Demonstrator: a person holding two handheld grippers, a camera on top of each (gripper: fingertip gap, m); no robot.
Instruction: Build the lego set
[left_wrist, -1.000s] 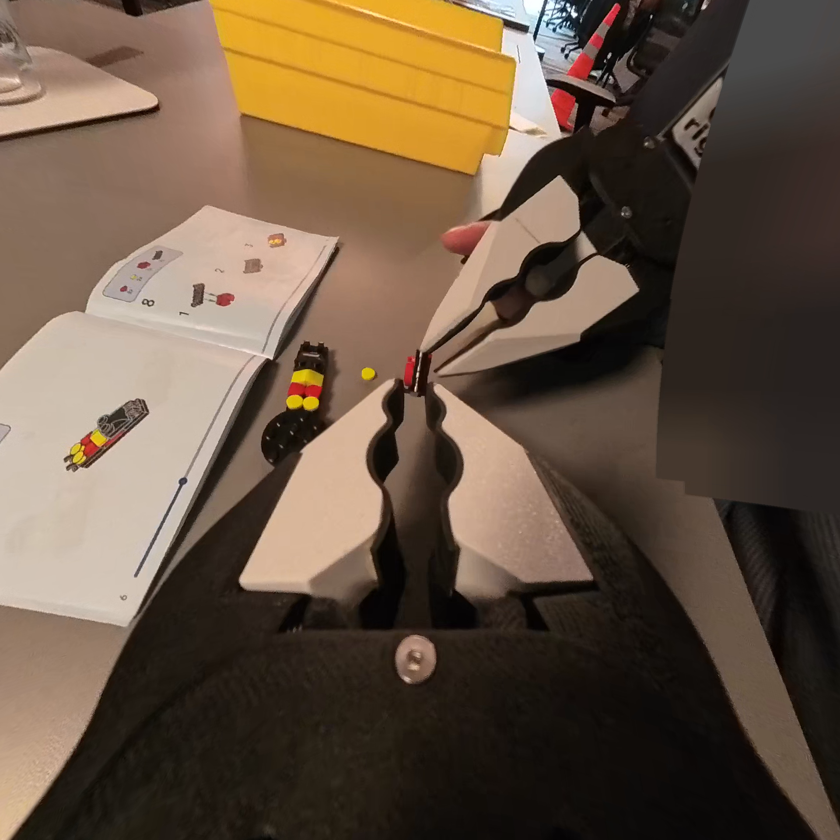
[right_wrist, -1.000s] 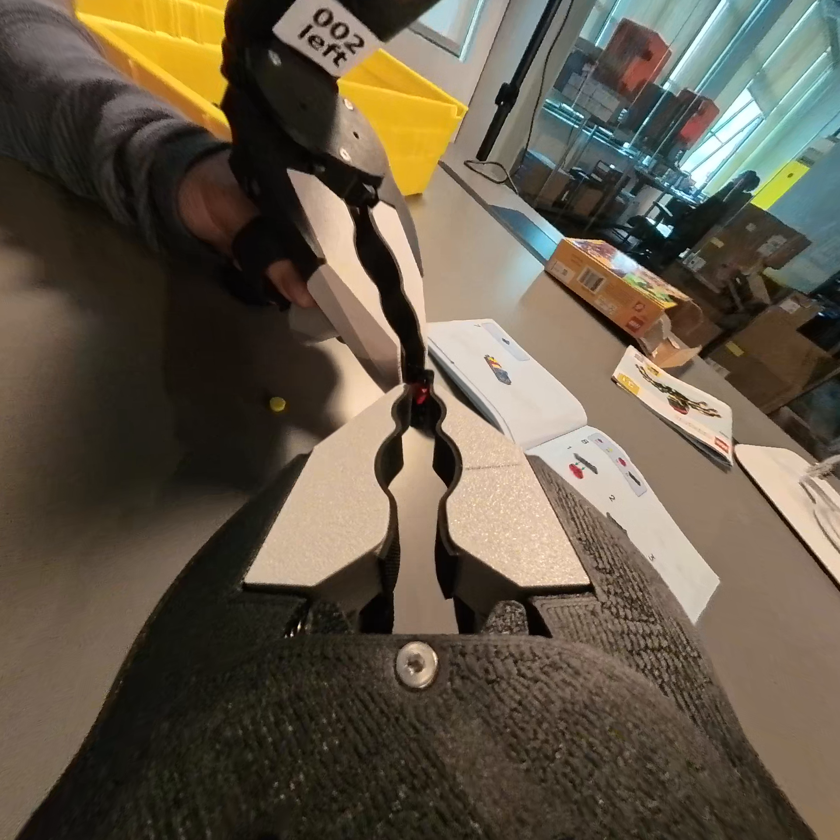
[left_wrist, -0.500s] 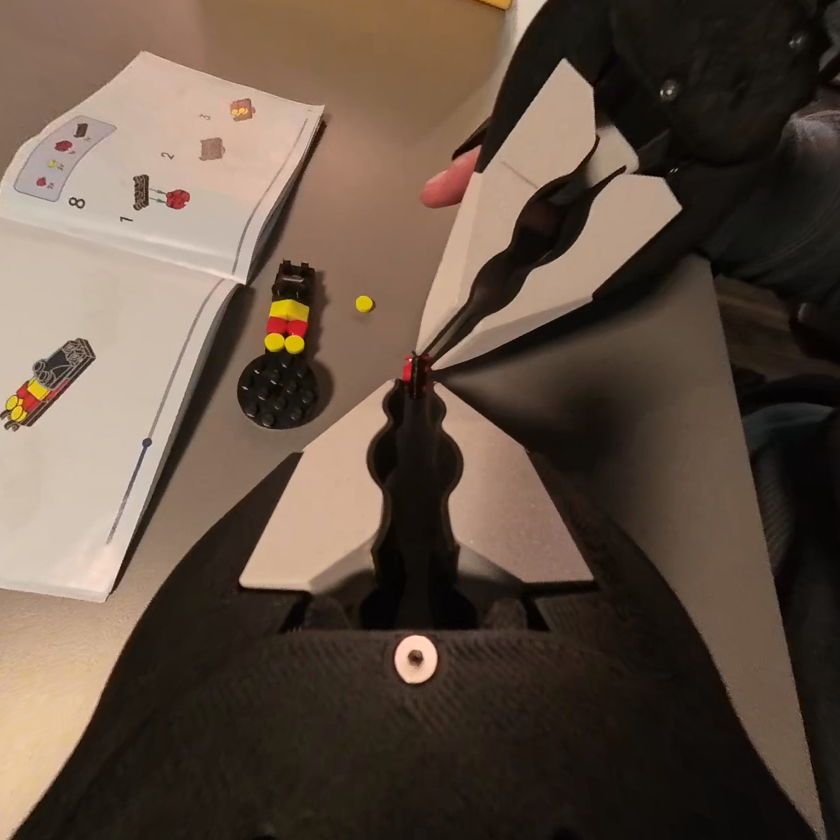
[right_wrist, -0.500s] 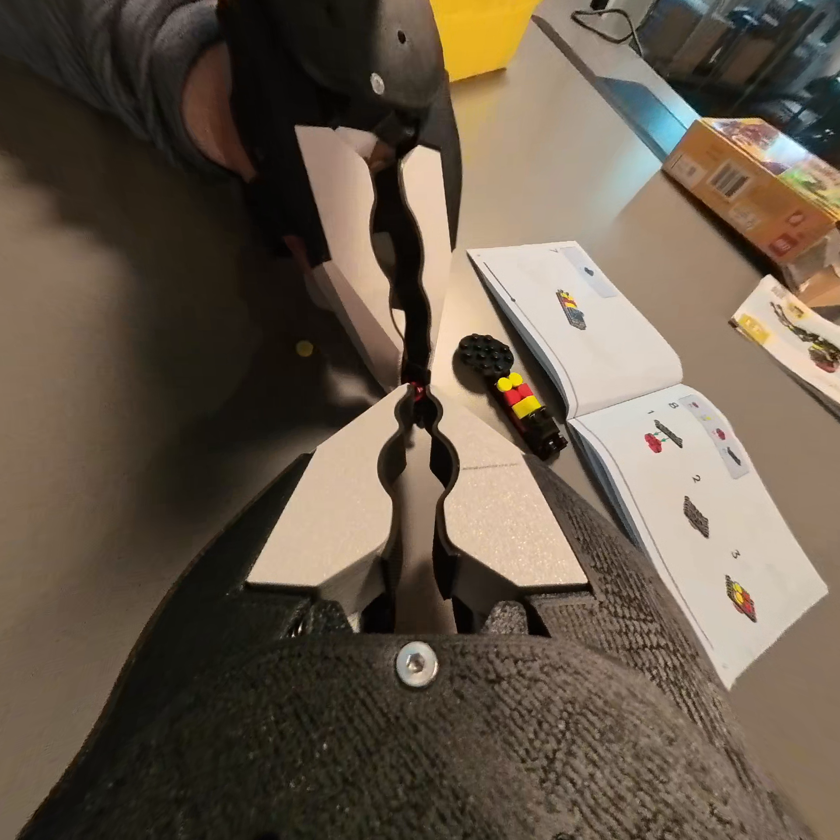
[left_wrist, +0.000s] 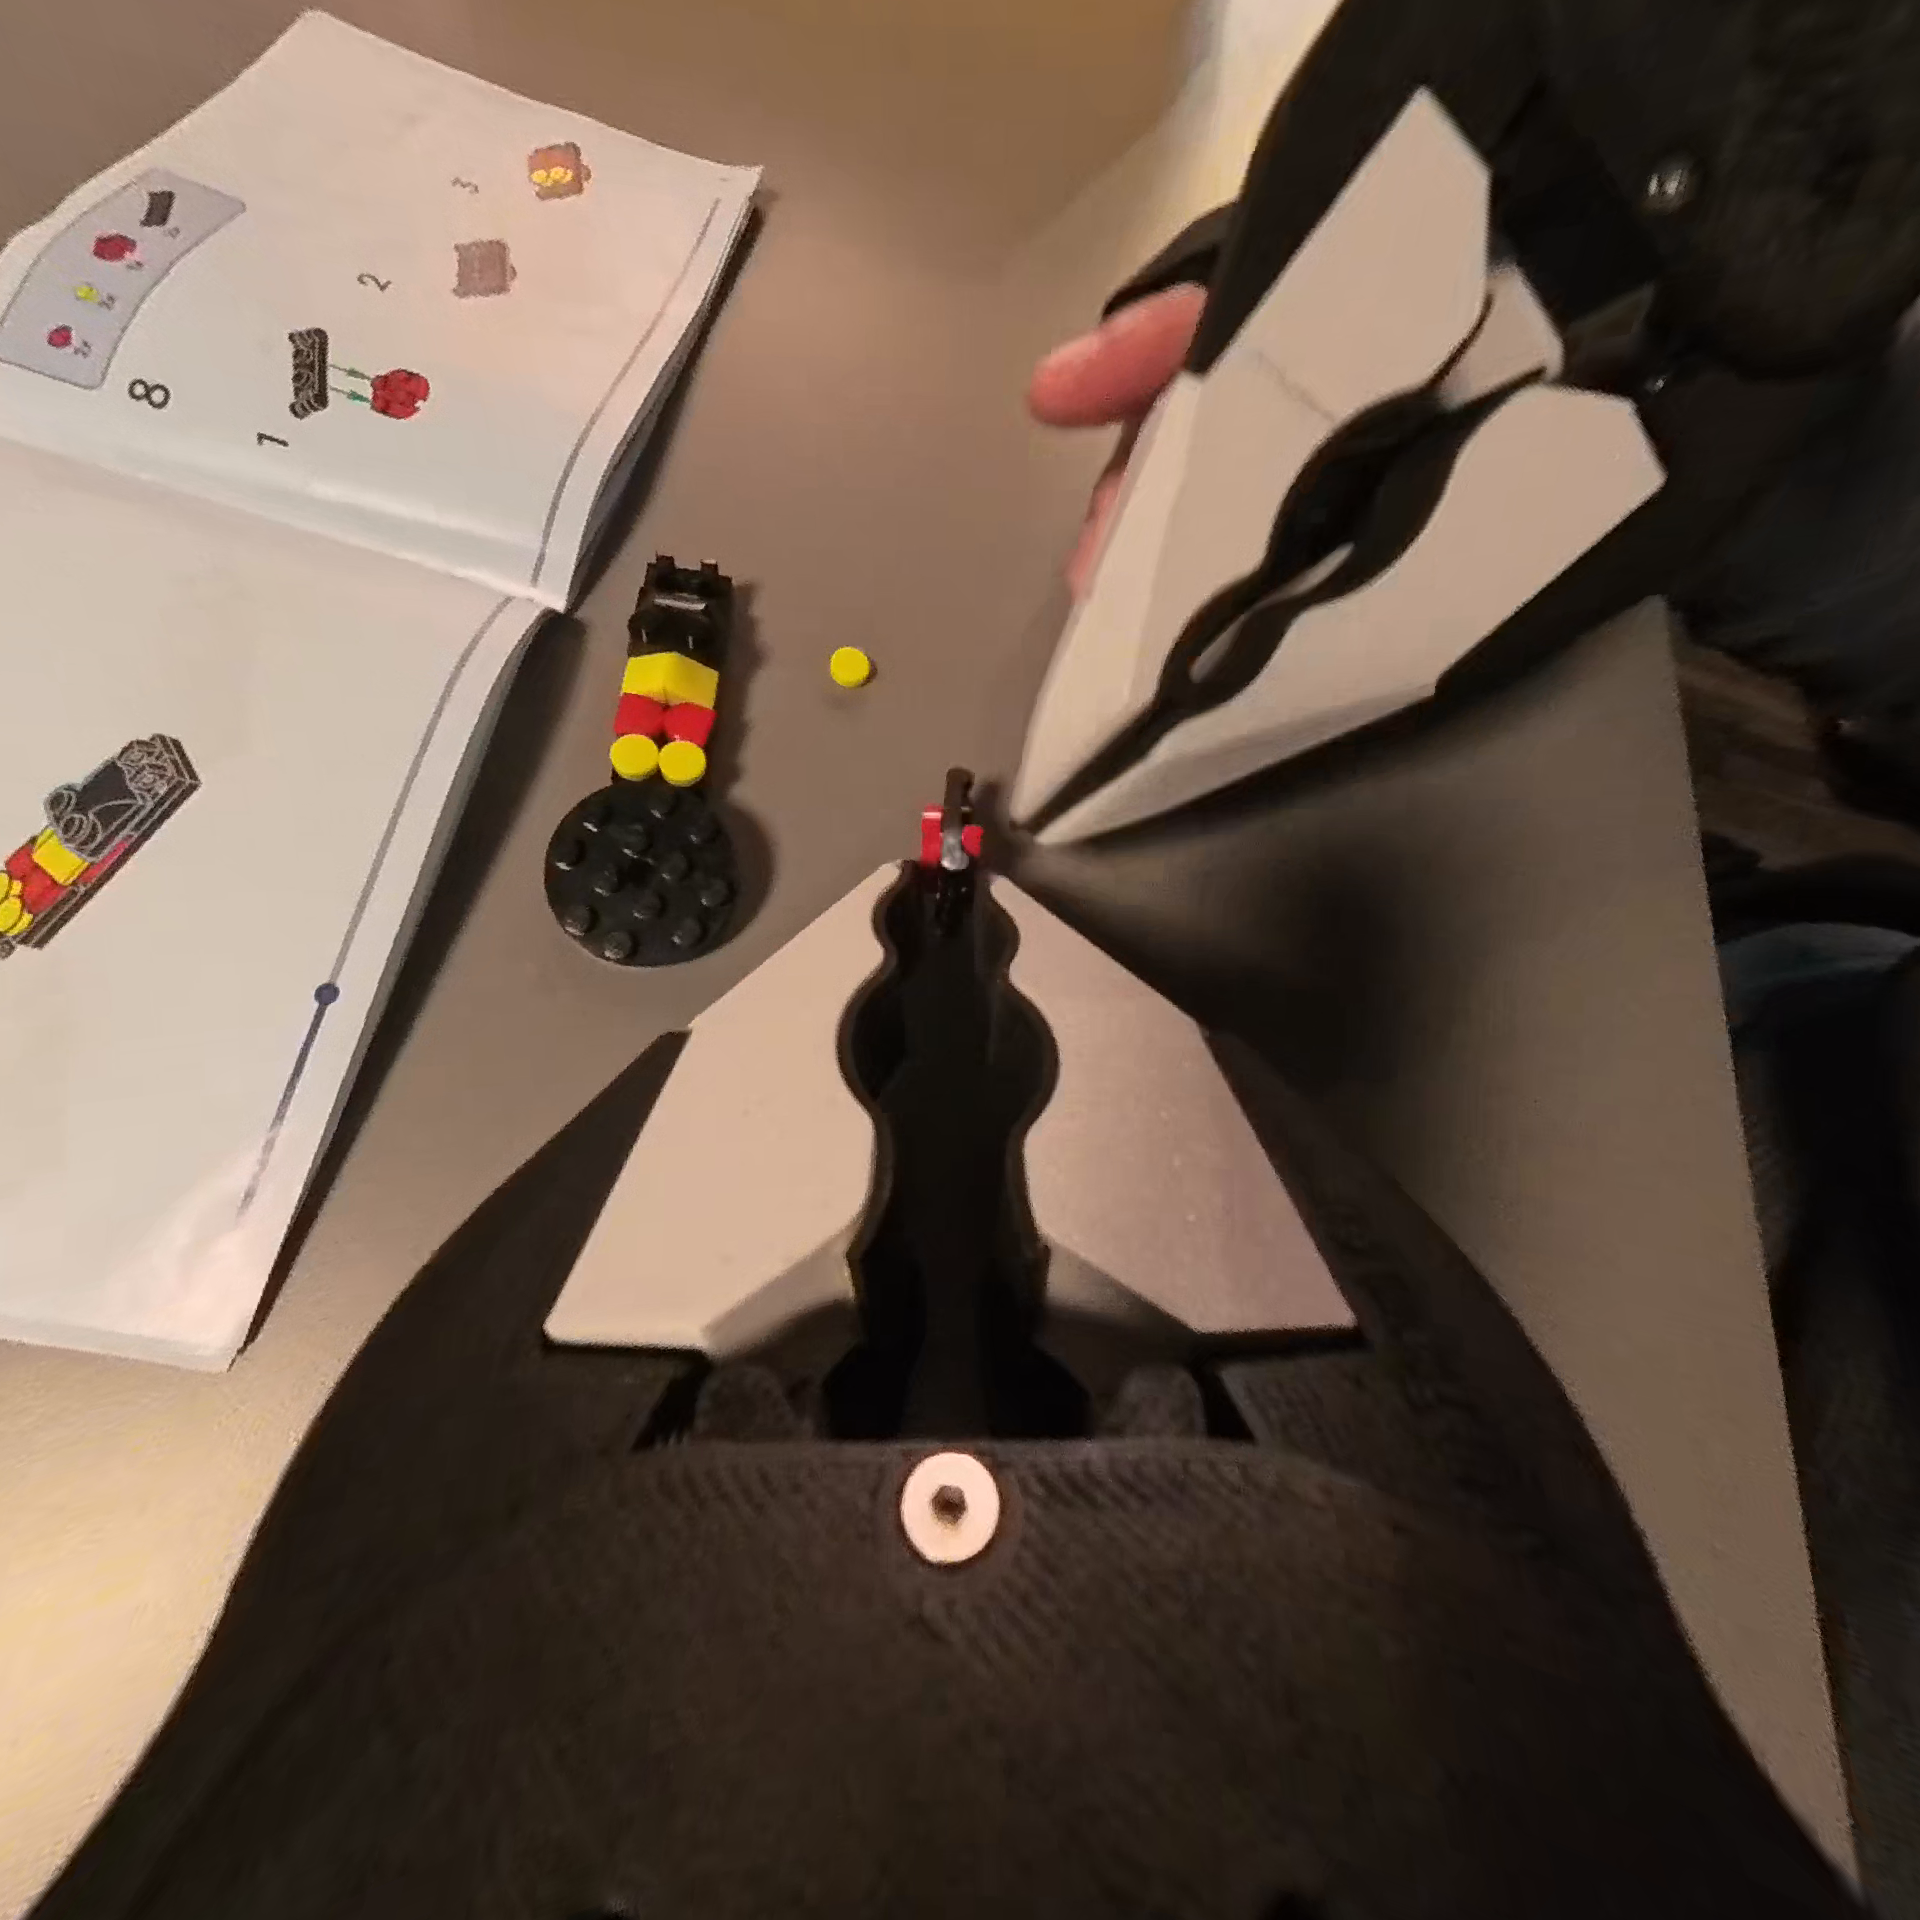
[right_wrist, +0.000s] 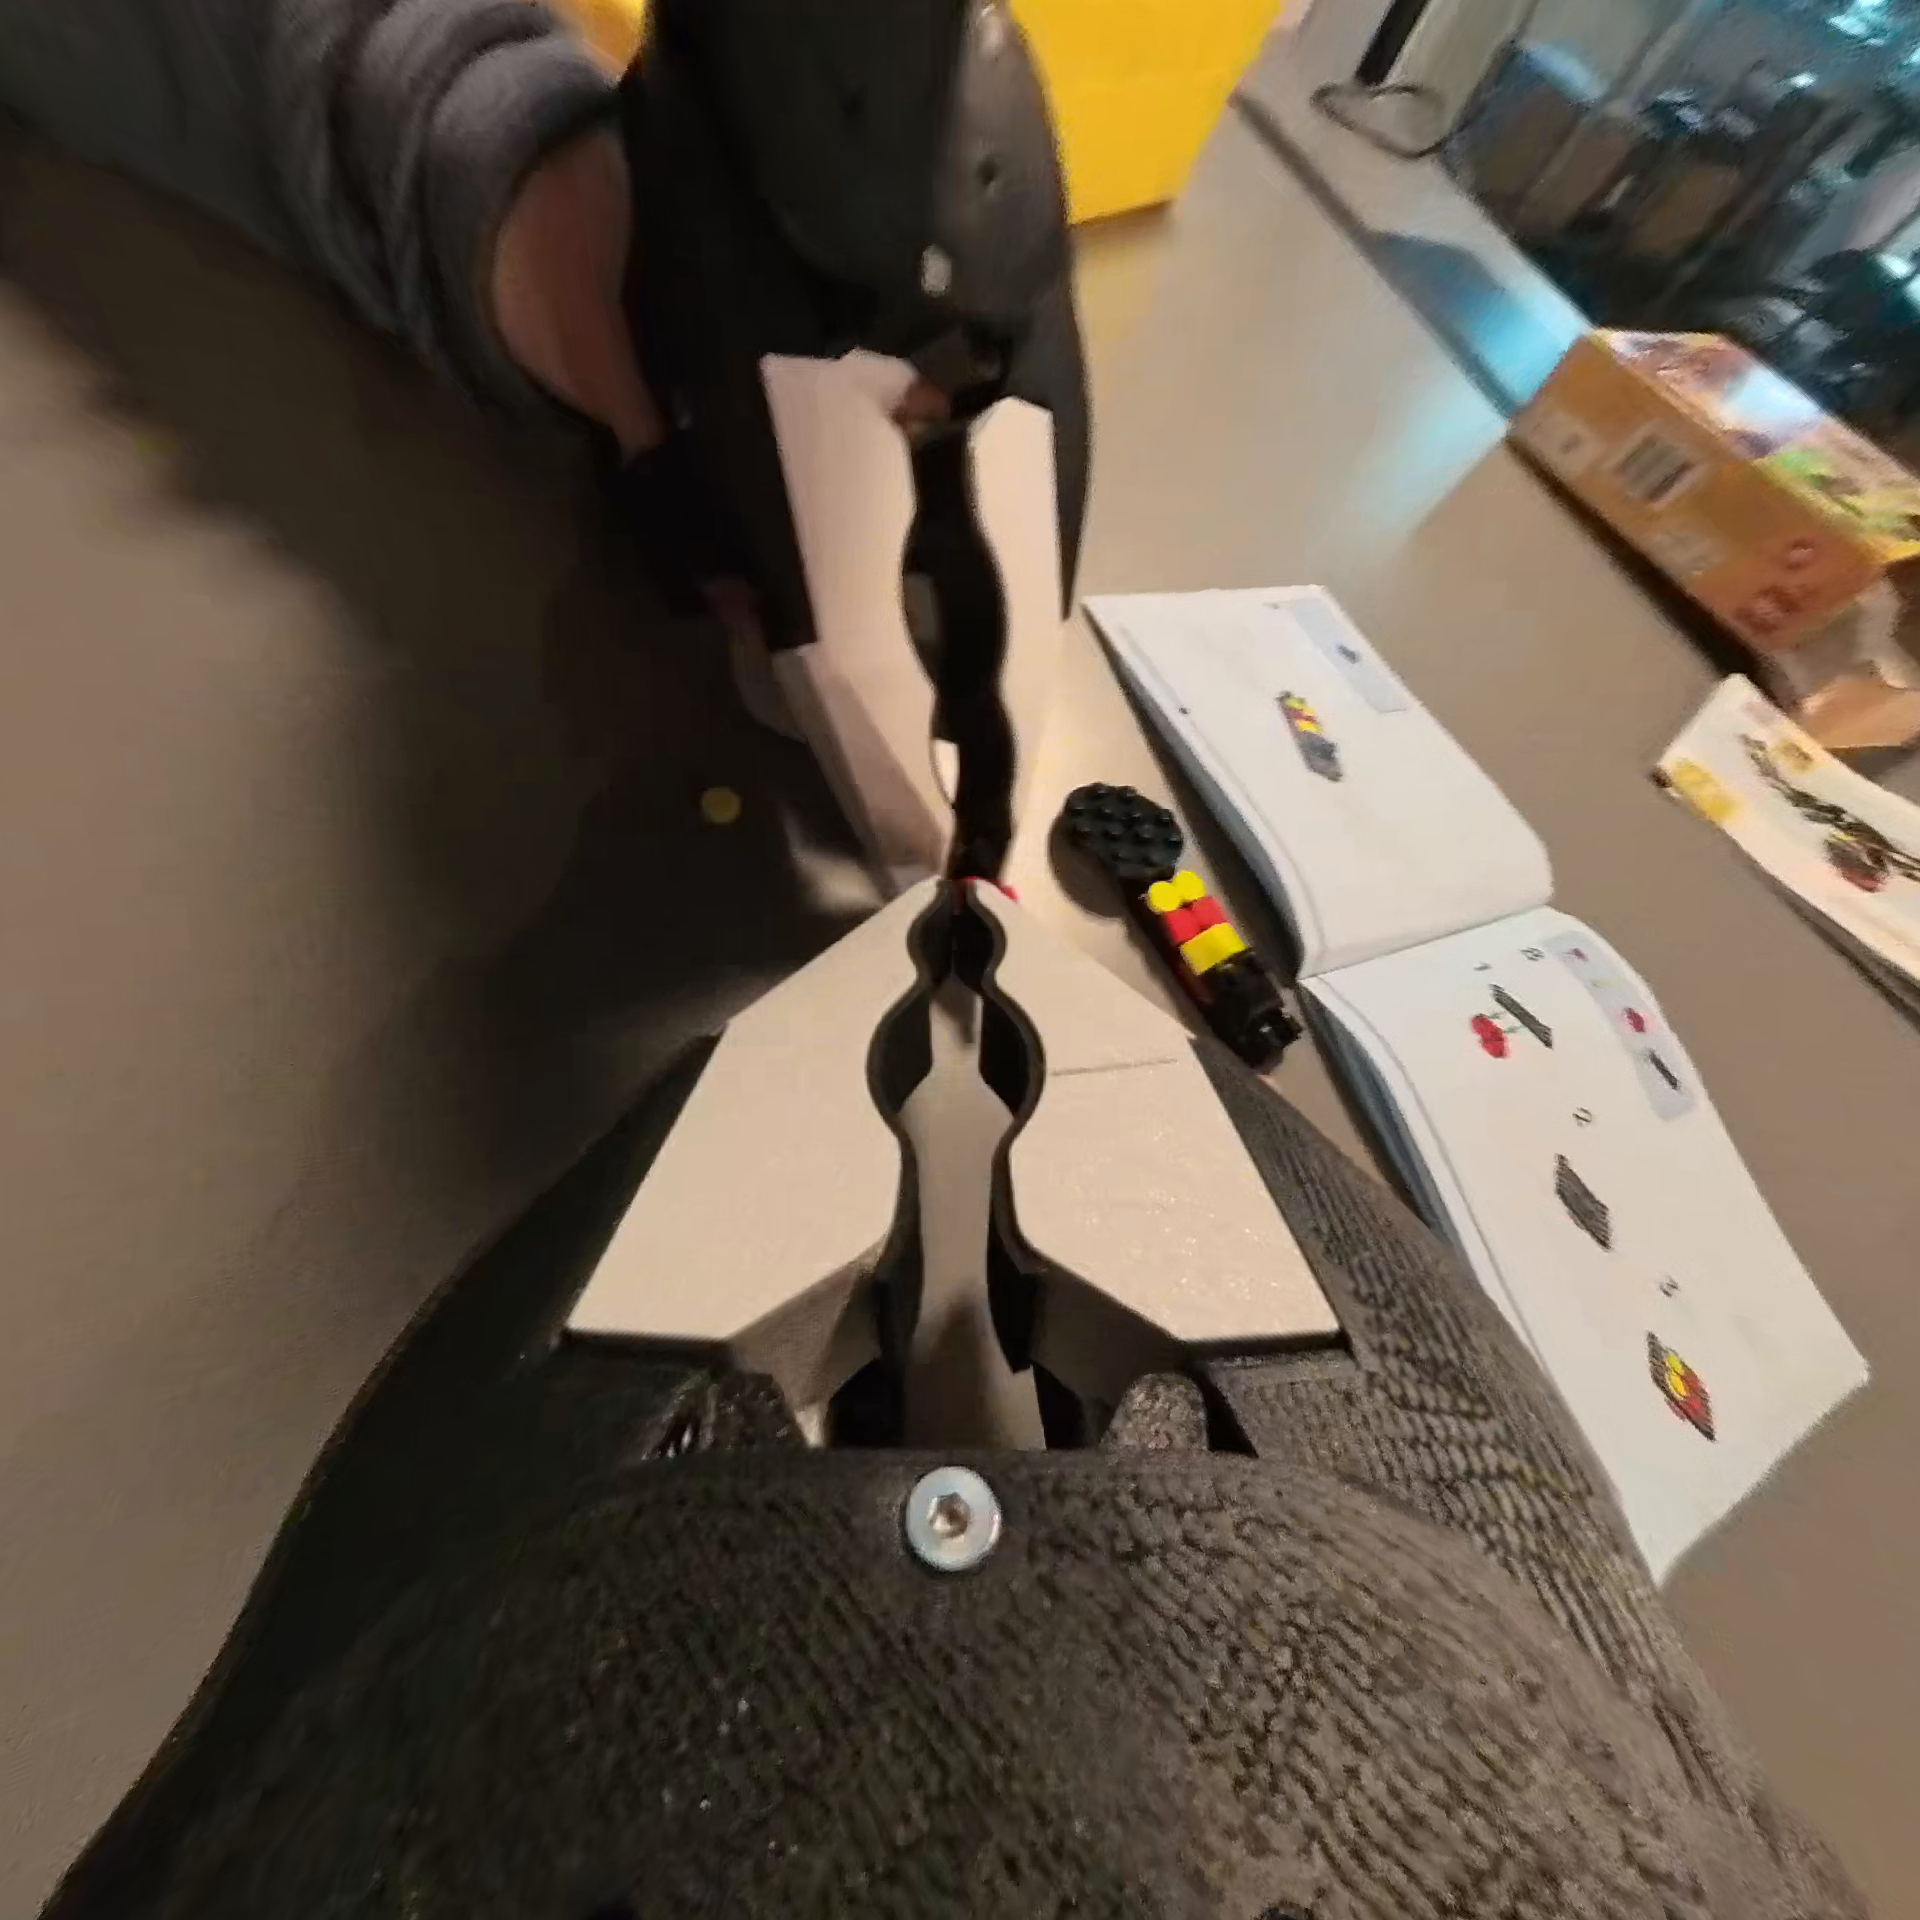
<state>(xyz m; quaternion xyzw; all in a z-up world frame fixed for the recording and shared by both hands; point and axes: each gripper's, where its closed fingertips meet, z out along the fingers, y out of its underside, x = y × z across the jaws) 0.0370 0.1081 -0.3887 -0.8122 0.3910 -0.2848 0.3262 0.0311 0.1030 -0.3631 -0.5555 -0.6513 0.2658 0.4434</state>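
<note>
My left gripper (left_wrist: 948, 878) is shut on a small red and black lego piece (left_wrist: 951, 831), held above the table. My right gripper (left_wrist: 1013, 823) comes in from the upper right with its jaws shut and its tips right beside that piece; I cannot tell if they pinch it. In the right wrist view my right gripper (right_wrist: 961, 902) meets the left gripper (right_wrist: 977, 857) tip to tip, with the red piece (right_wrist: 979, 885) between them. A partly built model (left_wrist: 670, 696) of black, yellow and red bricks on a black round plate (left_wrist: 655, 883) lies on the table. A loose yellow round stud (left_wrist: 850, 665) lies beside it.
An open instruction booklet (left_wrist: 260, 540) lies left of the model and also shows in the right wrist view (right_wrist: 1455, 935). An orange lego box (right_wrist: 1714, 499), a second leaflet (right_wrist: 1818, 842) and a yellow bin (right_wrist: 1122, 104) stand farther off. A person's thumb (left_wrist: 1112, 358) rests on the right gripper. The tips of both grippers are at nearly the same place. My left gripper's tips are some 5 cm from the loose yellow round stud (left_wrist: 850, 665).
Both grippers have tilted down toward the table while staying tip to tip at the red and black piece. The right gripper's tips now sit just to the piece's right.
</note>
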